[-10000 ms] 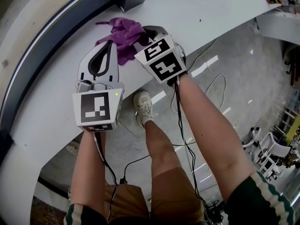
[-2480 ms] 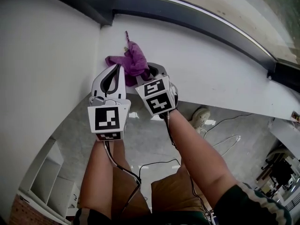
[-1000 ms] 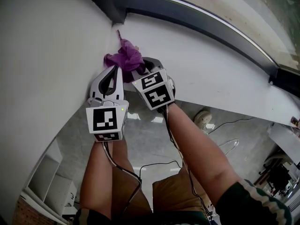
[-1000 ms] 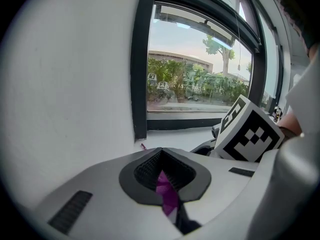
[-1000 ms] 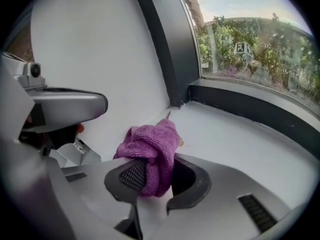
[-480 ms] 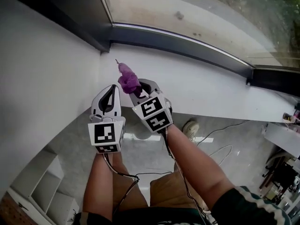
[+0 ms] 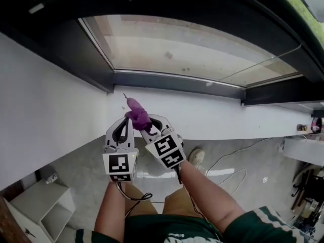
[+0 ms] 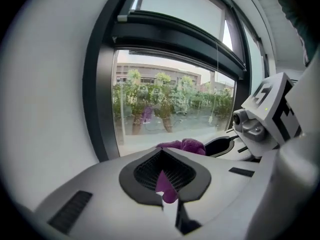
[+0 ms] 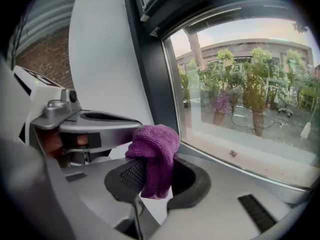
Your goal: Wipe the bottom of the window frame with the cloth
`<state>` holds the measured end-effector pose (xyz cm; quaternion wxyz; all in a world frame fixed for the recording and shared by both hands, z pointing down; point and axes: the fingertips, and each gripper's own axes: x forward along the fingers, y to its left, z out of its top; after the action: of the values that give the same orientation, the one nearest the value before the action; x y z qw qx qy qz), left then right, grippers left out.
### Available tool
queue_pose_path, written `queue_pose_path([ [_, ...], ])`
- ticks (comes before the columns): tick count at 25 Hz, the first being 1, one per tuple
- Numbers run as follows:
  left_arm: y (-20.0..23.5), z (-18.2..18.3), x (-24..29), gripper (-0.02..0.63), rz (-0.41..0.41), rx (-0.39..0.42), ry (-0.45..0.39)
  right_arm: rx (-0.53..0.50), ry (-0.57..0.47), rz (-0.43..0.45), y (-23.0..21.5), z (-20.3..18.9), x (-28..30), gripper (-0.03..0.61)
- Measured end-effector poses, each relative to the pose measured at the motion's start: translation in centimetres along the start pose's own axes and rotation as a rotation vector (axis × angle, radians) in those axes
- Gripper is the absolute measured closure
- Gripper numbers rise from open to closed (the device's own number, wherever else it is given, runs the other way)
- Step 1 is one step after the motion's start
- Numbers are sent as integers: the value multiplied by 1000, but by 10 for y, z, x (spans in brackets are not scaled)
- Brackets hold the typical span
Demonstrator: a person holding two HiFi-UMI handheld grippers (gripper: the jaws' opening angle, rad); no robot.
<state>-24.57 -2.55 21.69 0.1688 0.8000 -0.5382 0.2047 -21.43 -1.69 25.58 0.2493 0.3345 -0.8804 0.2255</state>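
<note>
My right gripper (image 7: pixel 144 129) is shut on a bunched purple cloth (image 7: pixel 137 116), which it holds up above the white sill (image 7: pixel 217 114). In the right gripper view the cloth (image 9: pixel 155 151) hangs over the closed jaws (image 9: pixel 150 170). My left gripper (image 7: pixel 126 121) is shut, its tip right beside the cloth. In the left gripper view a purple scrap shows in the hollow behind the closed tips (image 8: pixel 161 152), and the cloth (image 8: pixel 186 145) lies just past them. The dark bottom rail of the window frame (image 7: pixel 177 80) runs behind the sill, apart from both grippers.
A white wall (image 7: pixel 45 100) and the dark upright of the frame (image 7: pixel 96 54) stand at the left. Below the sill are a white shelf unit (image 7: pixel 40 206), the person's shoe (image 7: pixel 196 156) and loose cables (image 7: pixel 228 162) on the floor.
The cloth lay on the sill under the right gripper; it now hangs lifted off the sill in that gripper. Both grippers have drawn back, and the head view has tilted up to the window.
</note>
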Motion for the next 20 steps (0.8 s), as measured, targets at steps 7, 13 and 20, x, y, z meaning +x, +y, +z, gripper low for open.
queue_pose_path([
  [7, -39, 60, -29, 604, -48, 10, -28, 24, -74, 40, 6, 41, -81, 471],
  [13, -81, 110, -48, 604, -154, 55, -66, -1, -128, -19, 2, 68, -146, 471],
  [20, -134, 166, -87, 604, -247, 105, -97, 33, -192, -112, -11, 93, -223, 471],
])
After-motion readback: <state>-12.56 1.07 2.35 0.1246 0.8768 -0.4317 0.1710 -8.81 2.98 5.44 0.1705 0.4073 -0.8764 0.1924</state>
